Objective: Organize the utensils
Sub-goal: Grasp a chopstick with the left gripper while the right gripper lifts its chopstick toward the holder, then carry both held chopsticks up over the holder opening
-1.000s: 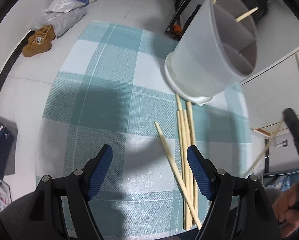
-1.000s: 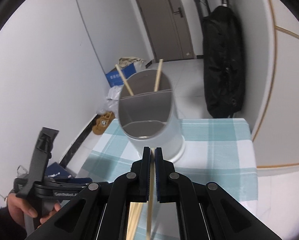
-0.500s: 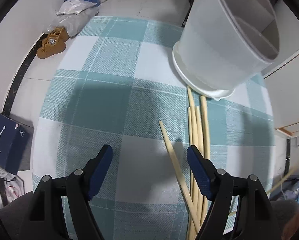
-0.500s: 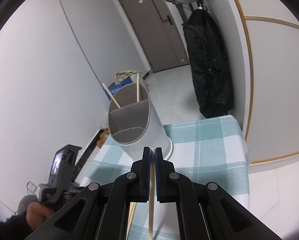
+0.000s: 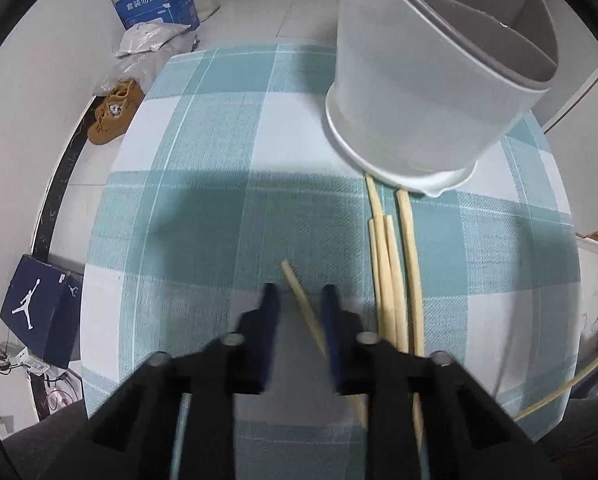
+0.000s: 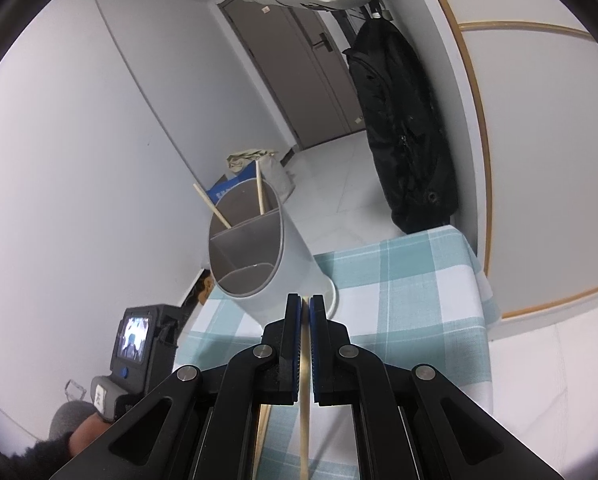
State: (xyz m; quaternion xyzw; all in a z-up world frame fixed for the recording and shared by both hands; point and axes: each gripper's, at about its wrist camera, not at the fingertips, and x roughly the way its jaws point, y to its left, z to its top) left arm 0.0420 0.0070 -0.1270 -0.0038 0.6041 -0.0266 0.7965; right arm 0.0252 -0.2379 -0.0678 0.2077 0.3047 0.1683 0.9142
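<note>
A grey divided utensil holder (image 5: 431, 80) stands on the teal checked tablecloth (image 5: 203, 208); it also shows in the right wrist view (image 6: 259, 256) with two chopsticks (image 6: 259, 192) in its far compartment. Several wooden chopsticks (image 5: 395, 272) lie side by side below the holder. A single chopstick (image 5: 305, 308) lies slanted between the fingers of my left gripper (image 5: 297, 300), whose jaws are narrowed around it with a gap still showing. My right gripper (image 6: 305, 308) is shut on a chopstick (image 6: 305, 400) and is held above the table, short of the holder.
The table's right edge meets a white wall panel (image 6: 539, 200). A black coat (image 6: 403, 128) hangs by the door. On the floor left of the table are brown shoes (image 5: 115, 112), a blue carton (image 5: 159, 4) and a dark shoebox (image 5: 39, 308).
My left gripper has dropped toward the cloth and its jaws have narrowed from wide open around the slanted chopstick. My right gripper has risen and pulled back from the holder with its chopstick.
</note>
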